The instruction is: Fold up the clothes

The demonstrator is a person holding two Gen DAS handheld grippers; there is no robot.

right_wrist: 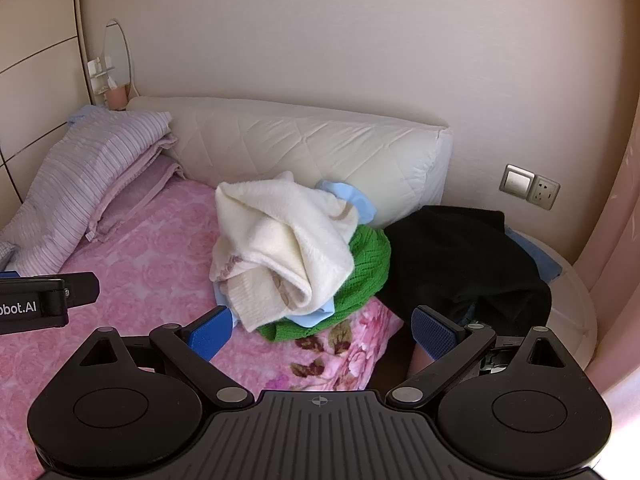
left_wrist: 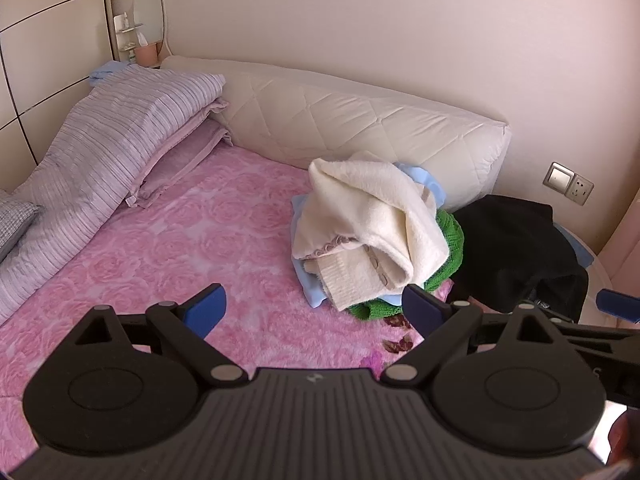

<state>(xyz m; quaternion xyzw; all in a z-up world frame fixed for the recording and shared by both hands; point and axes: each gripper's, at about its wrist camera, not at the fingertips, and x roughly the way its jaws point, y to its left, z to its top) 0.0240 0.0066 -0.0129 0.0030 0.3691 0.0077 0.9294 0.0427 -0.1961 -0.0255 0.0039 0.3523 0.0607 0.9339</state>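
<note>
Far left, a striped lilac quilt (left_wrist: pixel 100 152) is seen folded against the wardrobe side of the bed, over a pink rose-patterned blanket (left_wrist: pixel 168 248) that covers the mattress. A quilted cream headboard (left_wrist: pixel 360 120) runs along the back wall.

The left tongs (left_wrist: pixel 314 306) are held wide open above the pink blanket, nothing between the blue pads. The clothes pile (left_wrist: pixel 368 232) lies ahead of them and to the right, near the headboard: a cream knit garment (right_wrist: pixel 280 240) is heaped on top, a pale blue item (right_wrist: pixel 352 196) shows behind and beneath it, and a green knit (right_wrist: pixel 368 264) sits under the right side.

The right tongs (right_wrist: pixel 322 332) are likewise held wide open and empty. In the right wrist view the pile sits ahead, its near edge just beyond the left pad. The right tongs are judged nearer to the pile; the left tongs sit further out over open blanket.

The cream garment is bunched, so no clear long axis can be read; its ribbed hem hangs toward the near-left corner of the pile.

Right of the pile, a black garment (right_wrist: pixel 464 264) is draped over the bed edge, touching the green knit. A wall switch and socket (right_wrist: pixel 528 188) are noted at far right.

Judgement: no fold is started; the cream top piece is the likely first pick, by its near hem.
</note>
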